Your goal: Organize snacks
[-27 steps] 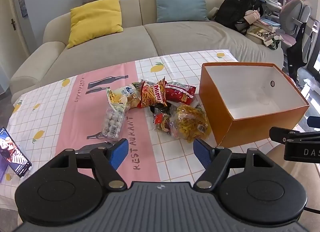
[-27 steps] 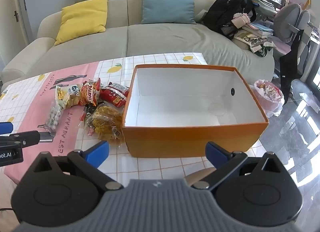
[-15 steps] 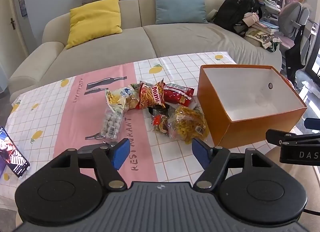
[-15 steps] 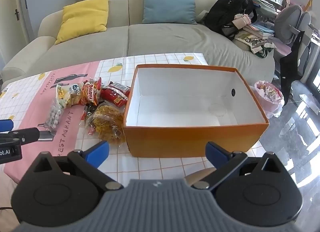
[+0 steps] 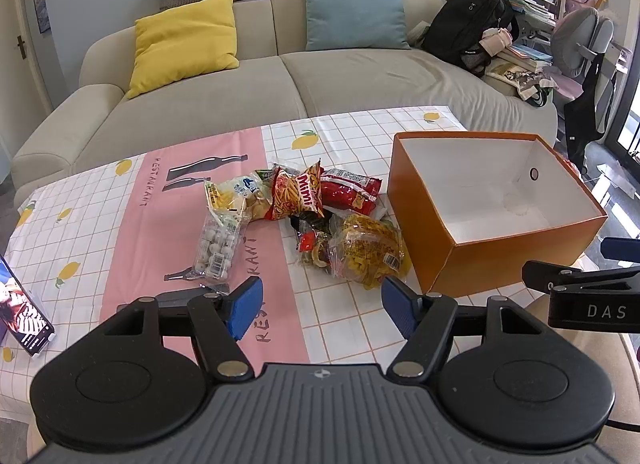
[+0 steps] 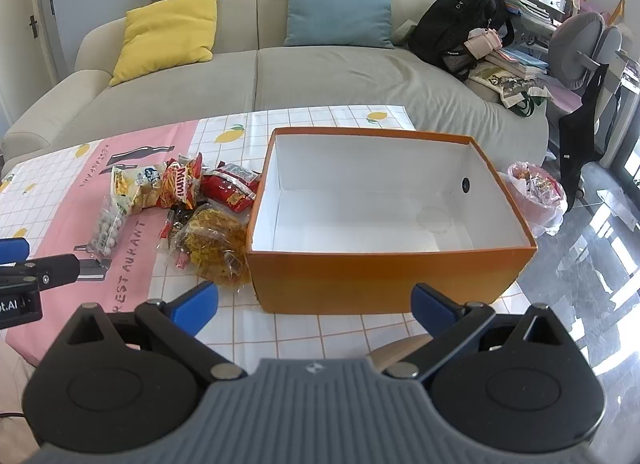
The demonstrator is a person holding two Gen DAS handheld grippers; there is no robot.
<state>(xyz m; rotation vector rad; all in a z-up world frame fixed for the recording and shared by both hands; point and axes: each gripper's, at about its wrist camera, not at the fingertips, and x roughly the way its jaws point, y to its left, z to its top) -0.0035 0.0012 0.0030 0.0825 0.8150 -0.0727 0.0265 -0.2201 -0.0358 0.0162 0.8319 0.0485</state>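
Both grippers hover over the desk's near edge, pitched down at the work. Left gripper [image 5: 322,306] has its fingers spread, nothing between them; right gripper [image 6: 314,306] likewise wide apart and empty. Snack pile [image 5: 304,219] sits mid-desk, just left of the orange box [image 5: 516,260], the yellow noodle bag [image 5: 366,250] touching or nearly touching its left wall (hard to tell which). Box is empty and open-topped, near the desk's right edge, so it's presumably the destination. The left gripper lines up with the pile, the right with the box front: my read is left picks, right steadies or receives. Nothing sorted yet. Crinkly bags will likely slip; pinch a seam.
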